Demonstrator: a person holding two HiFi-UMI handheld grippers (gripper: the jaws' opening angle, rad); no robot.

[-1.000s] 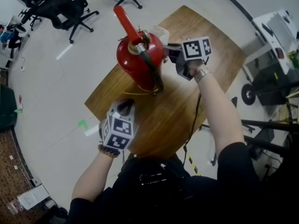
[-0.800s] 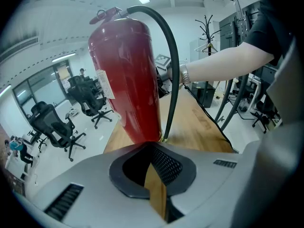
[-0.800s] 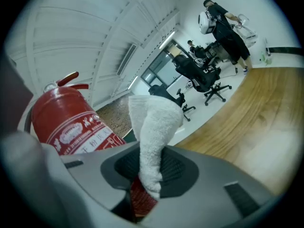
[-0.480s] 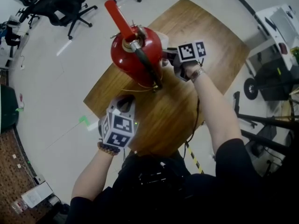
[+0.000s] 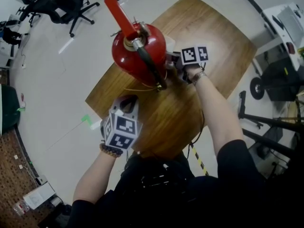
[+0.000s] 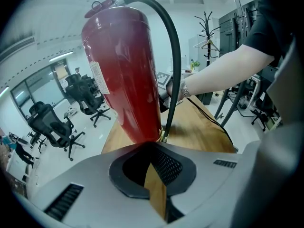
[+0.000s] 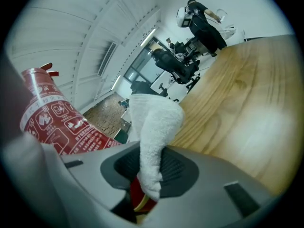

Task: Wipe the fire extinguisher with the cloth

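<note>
A red fire extinguisher point(image 5: 137, 51) with a black hose point(image 5: 149, 65) stands upright on the round wooden table point(image 5: 213, 37). In the left gripper view the extinguisher point(image 6: 123, 80) fills the middle and the hose point(image 6: 175, 56) curves down its right side. My right gripper point(image 5: 176, 61) is at the cylinder's right side, shut on a white cloth point(image 7: 152, 127). In the right gripper view the extinguisher's label point(image 7: 52, 122) shows at the left, close beside that cloth. My left gripper point(image 5: 127, 102) hovers near the table's front edge, short of the extinguisher's base, shut on nothing.
Black office chairs point(image 5: 57, 4) stand on the pale floor beyond the table. A wheeled cart point(image 5: 280, 46) and dark stand legs point(image 5: 270, 127) are at the right. A cable point(image 5: 197, 137) hangs over the table's near right edge.
My right gripper with the cloth has slid slightly nearer along the extinguisher's right side. The left gripper has stayed near the table's front edge.
</note>
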